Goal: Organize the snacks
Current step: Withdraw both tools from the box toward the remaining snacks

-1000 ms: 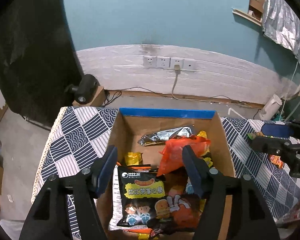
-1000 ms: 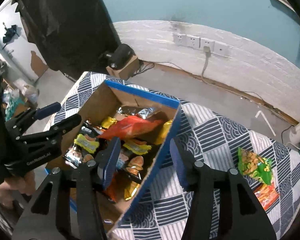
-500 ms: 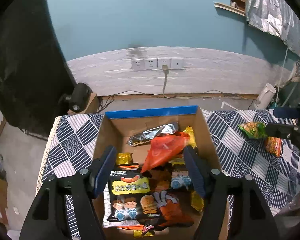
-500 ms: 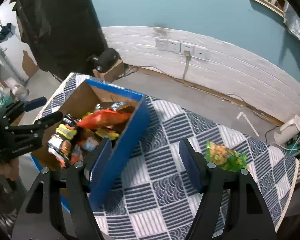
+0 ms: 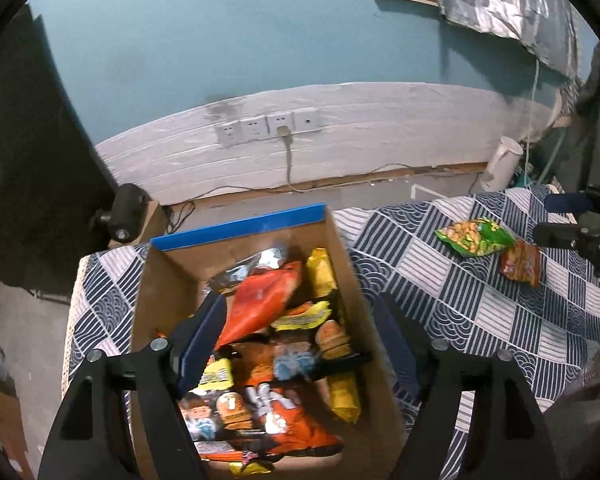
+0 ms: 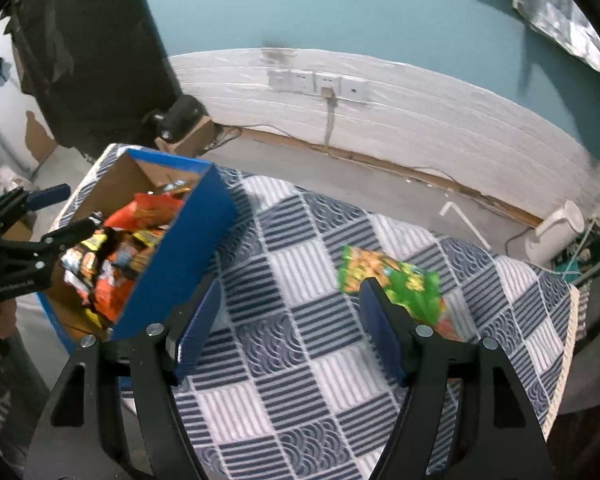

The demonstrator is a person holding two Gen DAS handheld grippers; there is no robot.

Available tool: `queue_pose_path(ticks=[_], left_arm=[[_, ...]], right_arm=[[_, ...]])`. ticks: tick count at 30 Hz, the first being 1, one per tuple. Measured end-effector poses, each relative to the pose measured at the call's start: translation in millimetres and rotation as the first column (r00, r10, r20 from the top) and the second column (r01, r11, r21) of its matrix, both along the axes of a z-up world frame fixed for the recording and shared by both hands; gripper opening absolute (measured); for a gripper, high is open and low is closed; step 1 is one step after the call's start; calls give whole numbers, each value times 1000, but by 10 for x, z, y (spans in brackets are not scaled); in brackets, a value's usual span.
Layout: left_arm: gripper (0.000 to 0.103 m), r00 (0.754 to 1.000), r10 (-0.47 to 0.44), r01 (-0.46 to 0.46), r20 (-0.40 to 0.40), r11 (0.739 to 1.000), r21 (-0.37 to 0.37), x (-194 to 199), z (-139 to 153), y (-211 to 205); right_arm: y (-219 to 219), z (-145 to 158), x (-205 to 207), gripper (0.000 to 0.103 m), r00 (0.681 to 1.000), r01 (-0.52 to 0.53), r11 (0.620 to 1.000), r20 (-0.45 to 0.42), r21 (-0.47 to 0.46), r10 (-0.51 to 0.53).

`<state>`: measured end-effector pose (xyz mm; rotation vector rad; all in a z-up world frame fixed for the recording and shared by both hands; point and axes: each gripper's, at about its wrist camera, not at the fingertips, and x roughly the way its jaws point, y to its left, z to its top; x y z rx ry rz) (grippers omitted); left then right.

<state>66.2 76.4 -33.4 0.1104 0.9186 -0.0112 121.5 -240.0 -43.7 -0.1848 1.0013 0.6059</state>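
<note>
Table cloth (image 6: 300, 344), navy-and-white patchwork of stripes and wave motifs, covered the whole table and carried everything listed here. Cardboard box (image 5: 352, 280), blue on the outside with a blue far rim, stood on the left part of the cloth and was heaped with snack packets. Left gripper (image 5: 300, 340), black frame with blue pads, hovered over the box with its fingers spread wide and nothing between them; one finger hung above the packets inside, the other outside the box's right wall. Right gripper (image 6: 288, 320), same make, hung above bare cloth to the right of the box, fingers likewise parted and empty; its right finger overlapped the green packet in the right wrist view, though contact could not be judged. Orange packet (image 5: 264, 300), the largest in the box, lay on top of the pile, tilted toward the far wall beside a silver foil packet (image 5: 260, 264). Green snack packet (image 6: 396, 276), printed with yellow-orange pieces, lay flat on the cloth well apart from the box. Small red-orange packet (image 5: 520, 266) lay touching the green one's right edge.
</note>
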Motion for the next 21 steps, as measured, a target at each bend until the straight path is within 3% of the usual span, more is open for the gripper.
queue_pose_path(ticks=[12, 21], left_arm=[[77, 990, -136, 137, -39, 990, 28, 157, -138, -720], [80, 974, -212, 217, -82, 975, 53, 291, -386, -1174]], right_arm=[[-912, -351, 335, 72, 991, 122, 992, -50, -33, -123], [-1299, -709, 587, 72, 978, 185, 981, -87, -61, -190]])
